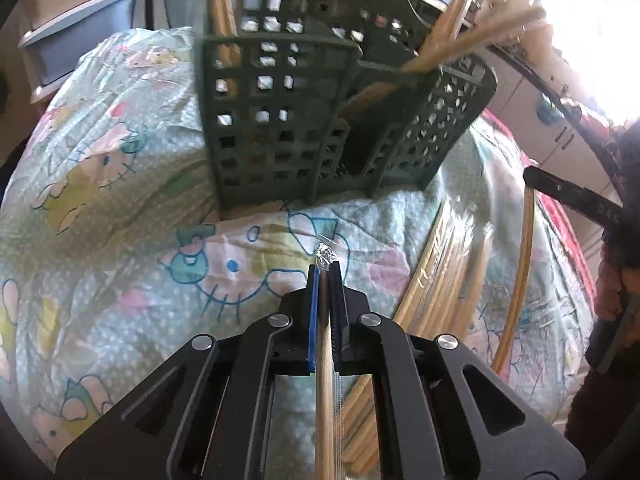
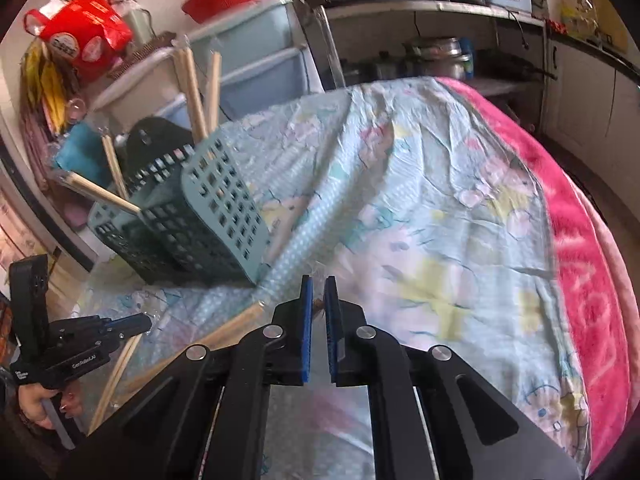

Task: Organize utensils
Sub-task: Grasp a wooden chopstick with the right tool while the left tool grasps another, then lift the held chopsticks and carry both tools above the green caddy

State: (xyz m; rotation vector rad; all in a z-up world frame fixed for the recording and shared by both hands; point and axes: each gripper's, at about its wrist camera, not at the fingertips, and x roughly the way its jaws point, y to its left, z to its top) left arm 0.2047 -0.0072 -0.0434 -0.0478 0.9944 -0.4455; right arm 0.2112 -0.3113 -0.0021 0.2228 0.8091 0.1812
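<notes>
Patterned sheet [image 1: 120, 184], pale blue with cartoon cats, covering the surface; pink blanket [image 2: 580, 240] along its right side.

Green perforated utensil basket [image 1: 288, 120], far centre, upright, with wooden chopsticks [image 1: 460, 44] leaning out of its compartments.

Loose chopsticks in clear wrap [image 1: 448, 264], near right on the sheet.

Left claw [image 1: 325, 276]: pressed together, pinching one wrapped chopstick [image 1: 325, 380].

Right claw [image 2: 319, 292]: nearly closed; whether it grips anything cannot be told.

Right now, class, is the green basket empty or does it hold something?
Not empty: the basket holds chopsticks sticking out of its top, some wrapped in clear plastic.
</notes>
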